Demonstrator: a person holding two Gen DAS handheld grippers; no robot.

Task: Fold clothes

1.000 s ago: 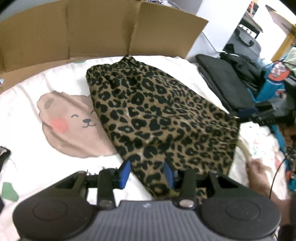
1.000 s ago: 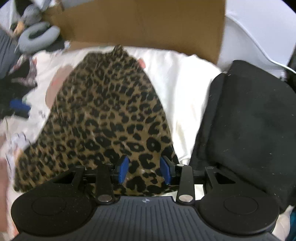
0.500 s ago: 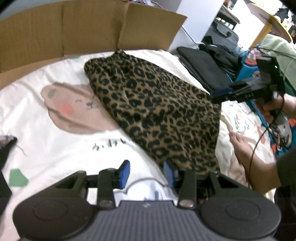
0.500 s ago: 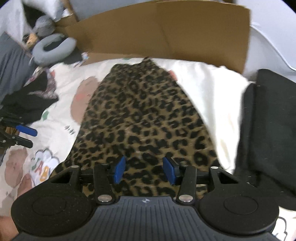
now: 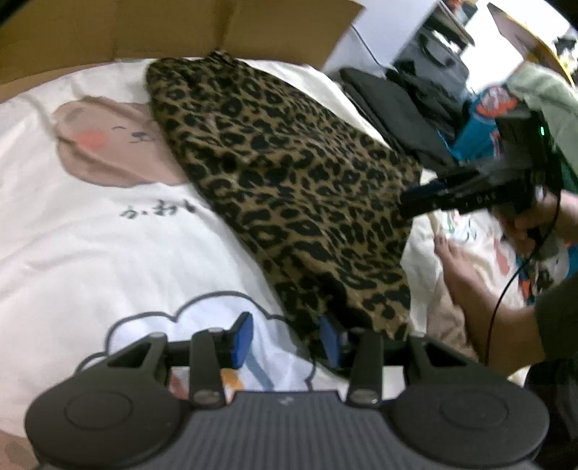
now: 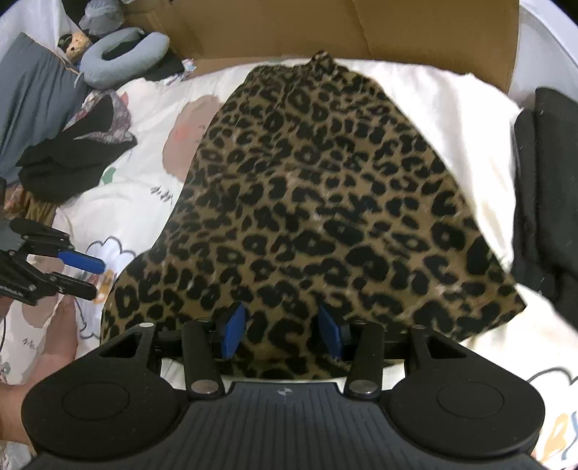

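**Skirt at mid-bed, clutter at the edges**

In the right wrist view the skirt lies mid-frame on the bed, cardboard behind it, a neck pillow upper left, folded clothes at the right edge.

place: home bedroom | evidence: cartoon bedsheet, neck pillow, piled clothes

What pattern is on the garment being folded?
Leopard print, black spots on tan: garment, clearest in the right wrist view.

the leopard skirt's near hem hides behind the right tool.
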